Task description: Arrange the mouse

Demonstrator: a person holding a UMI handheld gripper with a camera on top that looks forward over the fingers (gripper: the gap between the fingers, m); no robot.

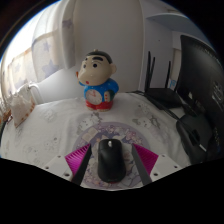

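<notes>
A black computer mouse lies lengthwise between my gripper's two fingers, low over a pale patterned tablecloth. Both fingers press against the mouse's sides, and the pink pads show on either side of it. The mouse's scroll wheel end points away from me. I cannot tell whether its underside touches the cloth.
A cartoon boy doll in a blue shirt stands on the table beyond the fingers. A black laptop or monitor stand and a dark chair are to the right. A window with a curtain is at the back left.
</notes>
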